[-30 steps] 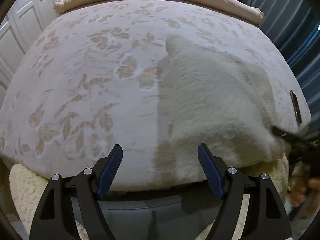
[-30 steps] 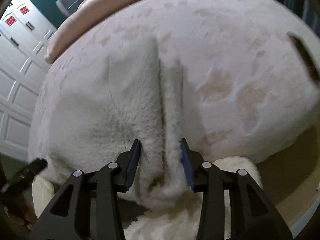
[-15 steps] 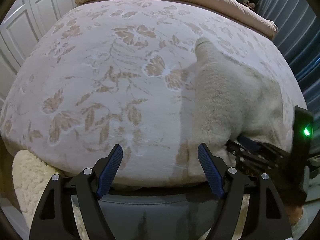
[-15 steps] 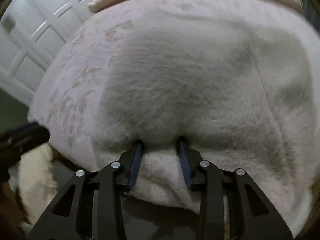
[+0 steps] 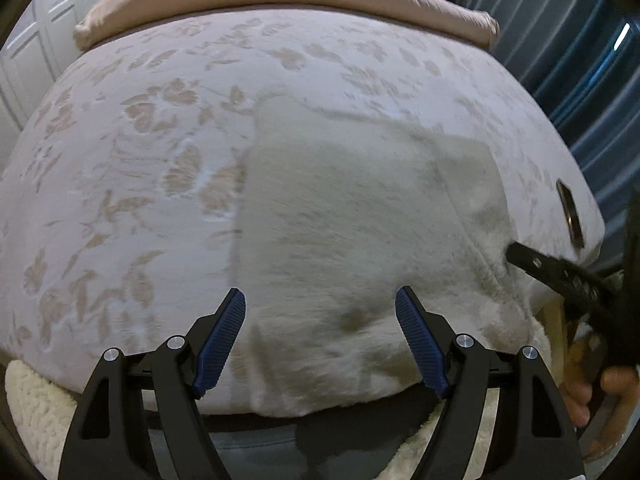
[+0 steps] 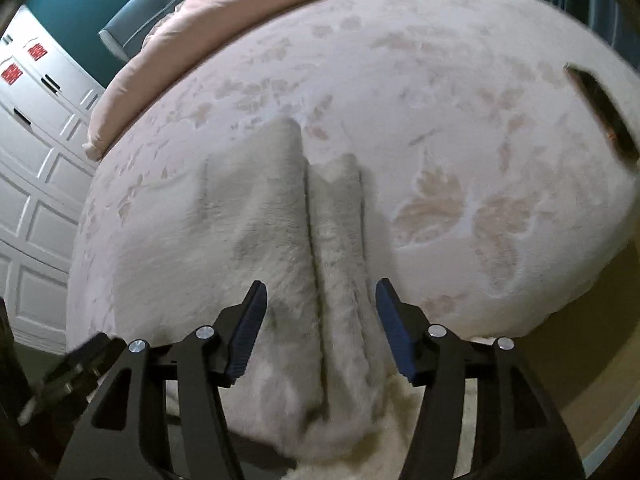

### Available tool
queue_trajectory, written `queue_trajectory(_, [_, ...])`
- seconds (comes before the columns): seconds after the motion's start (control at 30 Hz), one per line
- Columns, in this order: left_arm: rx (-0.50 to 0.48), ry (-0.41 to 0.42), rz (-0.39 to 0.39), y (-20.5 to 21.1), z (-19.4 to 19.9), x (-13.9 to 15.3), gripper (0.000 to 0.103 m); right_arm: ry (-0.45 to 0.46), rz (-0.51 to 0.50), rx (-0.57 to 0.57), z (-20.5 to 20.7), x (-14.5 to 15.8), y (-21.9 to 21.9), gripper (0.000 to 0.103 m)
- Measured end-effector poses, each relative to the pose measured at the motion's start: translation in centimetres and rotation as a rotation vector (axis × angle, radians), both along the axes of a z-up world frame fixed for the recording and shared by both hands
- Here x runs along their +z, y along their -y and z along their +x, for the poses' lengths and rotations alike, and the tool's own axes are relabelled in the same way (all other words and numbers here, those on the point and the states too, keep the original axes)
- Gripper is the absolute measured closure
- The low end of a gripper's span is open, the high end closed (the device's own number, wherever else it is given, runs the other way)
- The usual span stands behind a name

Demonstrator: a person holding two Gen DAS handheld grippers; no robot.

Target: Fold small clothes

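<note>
Right wrist view: we find the right gripper opening, a fold of the white garment between its pads, unpressed. The left gripper hangs wide, empty. Garment flat at the bed edge; folding seems barely begun

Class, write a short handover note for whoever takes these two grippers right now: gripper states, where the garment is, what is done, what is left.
Left gripper: open, empty, over the garment's near edge.
Right gripper: jaws opening, pads off the folded strip that lies between them.
Garment: white, fluffy, on the bed, near edge overhanging.
Done: right side folded in.
Left: remaining folds, likely the left side next.
</note>
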State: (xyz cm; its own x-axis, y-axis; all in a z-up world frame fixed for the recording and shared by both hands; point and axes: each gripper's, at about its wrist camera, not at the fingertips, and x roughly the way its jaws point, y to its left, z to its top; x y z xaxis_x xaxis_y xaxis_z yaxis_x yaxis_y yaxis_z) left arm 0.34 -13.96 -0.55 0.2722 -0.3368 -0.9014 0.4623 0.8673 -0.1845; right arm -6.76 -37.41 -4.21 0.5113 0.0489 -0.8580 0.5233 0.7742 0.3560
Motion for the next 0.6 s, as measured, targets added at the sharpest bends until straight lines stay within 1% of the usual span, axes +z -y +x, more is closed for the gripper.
queue_trajectory(0.03, [-0.002,-0.003,0.018,0.4,-0.1,-0.5,0.028,-0.014,0.004,0.004,0.3,-0.7,0.0,0.048])
queue_trajectory(0.1, [-0.001,0.005,0.054,0.8,-0.2,-1.1,0.028,-0.031,-0.026,0.048,1.3,-1.2,-0.5,0.079])
queue_trajectory(0.13, [0.0,0.011,0.063,0.8,-0.3,-1.0,0.028,-0.033,-0.049,0.062,1.3,-0.6,-0.7,0.082])
queue_trajectory(0.17, [0.001,0.011,0.061,0.7,-0.3,-0.8,0.028,-0.005,-0.051,0.06,1.2,0.3,-0.8,0.085])
queue_trajectory(0.23, [0.01,0.012,0.049,0.4,-0.4,-0.5,0.028,0.103,-0.051,0.057,-0.1,3.1,-0.5,0.086])
queue_trajectory(0.27, [0.014,0.012,0.05,0.3,-0.4,-0.6,0.028,0.126,-0.061,0.048,-0.7,3.9,-0.5,0.086])
queue_trajectory(0.3, [0.015,0.006,0.058,0.3,-0.3,-0.9,0.028,0.119,-0.067,0.035,-1.1,3.6,-0.4,0.086])
queue_trajectory(0.33, [0.017,0.001,0.067,0.3,-0.2,-1.3,0.028,0.085,-0.07,0.029,-1.0,2.5,-0.1,0.086])
queue_trajectory(0.37, [0.019,-0.011,0.075,0.4,-0.1,-1.8,0.028,0.028,-0.071,0.029,-0.9,0.7,0.1,0.086])
queue_trajectory(0.4, [0.018,-0.023,0.078,0.4,0.0,-2.2,0.027,-0.054,-0.061,0.038,-0.2,-2.0,0.2,0.083])
queue_trajectory(0.43, [0.016,-0.036,0.081,0.6,0.0,-2.7,0.025,-0.06,-0.051,0.036,-0.4,-3.2,0.2,0.082])
queue_trajectory(0.47, [0.017,-0.027,0.092,0.7,-0.1,-2.9,0.025,-0.043,-0.049,0.027,-0.5,-2.9,0.3,0.081])
queue_trajectory(0.5, [0.014,-0.004,0.111,0.9,-0.2,-2.9,0.025,-0.035,-0.041,0.024,-0.6,-2.0,0.3,0.08])
queue_trajectory(0.6, [0.011,0.01,0.123,0.9,-0.3,-2.9,0.025,0.027,-0.05,-0.023,-2.0,1.8,0.0,0.08])
